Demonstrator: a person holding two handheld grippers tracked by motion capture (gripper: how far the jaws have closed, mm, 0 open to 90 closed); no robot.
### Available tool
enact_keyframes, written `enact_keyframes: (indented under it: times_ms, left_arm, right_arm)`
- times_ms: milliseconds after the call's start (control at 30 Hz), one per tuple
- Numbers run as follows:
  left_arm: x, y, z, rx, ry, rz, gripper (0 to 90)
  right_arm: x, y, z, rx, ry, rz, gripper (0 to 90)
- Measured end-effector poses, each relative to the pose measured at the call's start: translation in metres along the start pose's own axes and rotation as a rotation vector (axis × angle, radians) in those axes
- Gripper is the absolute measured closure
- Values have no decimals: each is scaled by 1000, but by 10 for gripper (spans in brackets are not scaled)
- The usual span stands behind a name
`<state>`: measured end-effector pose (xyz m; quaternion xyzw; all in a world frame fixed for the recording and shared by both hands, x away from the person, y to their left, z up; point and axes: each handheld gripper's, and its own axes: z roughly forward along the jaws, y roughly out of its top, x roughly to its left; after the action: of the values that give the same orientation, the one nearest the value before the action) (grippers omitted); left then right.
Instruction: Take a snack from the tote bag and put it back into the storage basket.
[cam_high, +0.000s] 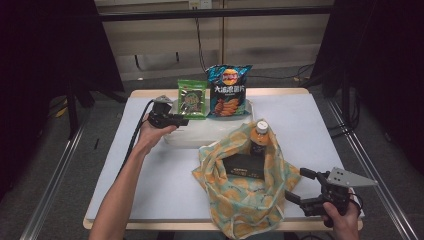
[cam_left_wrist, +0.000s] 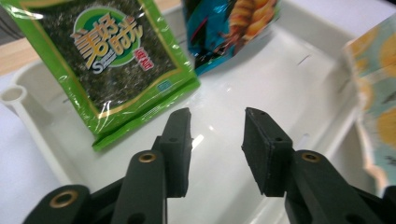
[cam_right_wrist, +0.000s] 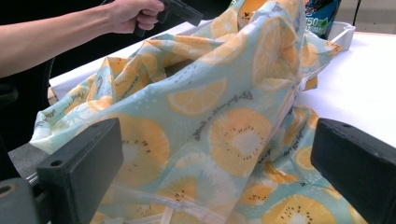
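1. The right tool (cam_high: 302, 186) sits at the counter's (cam_high: 150, 190) near edge, jaws spread wide, empty, just beside the fruit-print bag (cam_high: 247, 192).
2. A bottle (cam_high: 259, 136) and box (cam_high: 243, 166) sit inside the bag.
3. The left tool (cam_high: 181, 120), jaws parted and empty, hovers over the white tray (cam_left_wrist: 299, 60), near the green packet (cam_left_wrist: 112, 60) and blue chip bag (cam_high: 227, 91).

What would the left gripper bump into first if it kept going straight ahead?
Probably the white tray: the left gripper, jaws open with nothing between them, points down into its bare bottom. The green seaweed packet stands just off to the side. Depth is hard to judge, so that's a guess.
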<state>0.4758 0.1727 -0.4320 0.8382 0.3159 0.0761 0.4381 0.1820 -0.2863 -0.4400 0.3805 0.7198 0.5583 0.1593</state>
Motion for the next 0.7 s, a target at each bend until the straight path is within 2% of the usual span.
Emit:
enact_keyframes:
  times_ms: [100, 133, 167, 200, 267, 333, 367, 600, 700]
  left_arm:
    - [-8, -2, -5, -26, -16, 12, 579]
    - [-11, -2, -6, -30, -37, 15, 546]
    - [-16, -2, -8, -25, -41, 23, 485]
    - [-19, -2, -10, -31, -40, 34, 464]
    - [-25, -3, -14, -60, -81, 38, 462]
    - [-34, -4, -20, -70, -76, 53, 433]
    - [-37, -5, -22, -83, -87, 44, 418]
    - [-53, -11, -32, -102, -133, 49, 420]
    - [-63, -13, -35, -95, -149, 81, 463]
  right_arm:
    - [1, 0, -1, 2, -2, -9, 22]
    - [1, 0, -1, 0, -4, -10, 23]
    - [1, 1, -1, 1, -6, -8, 24]
    - [1, 1, -1, -3, -5, -10, 26]
    - [2, 1, -1, -2, -10, -12, 28]
    - [3, 1, -2, 3, -11, -14, 31]
    - [4, 1, -2, 2, -14, -14, 30]
    - [12, 6, 0, -6, -20, -21, 41]
    - [13, 9, 1, 0, -27, -25, 59]
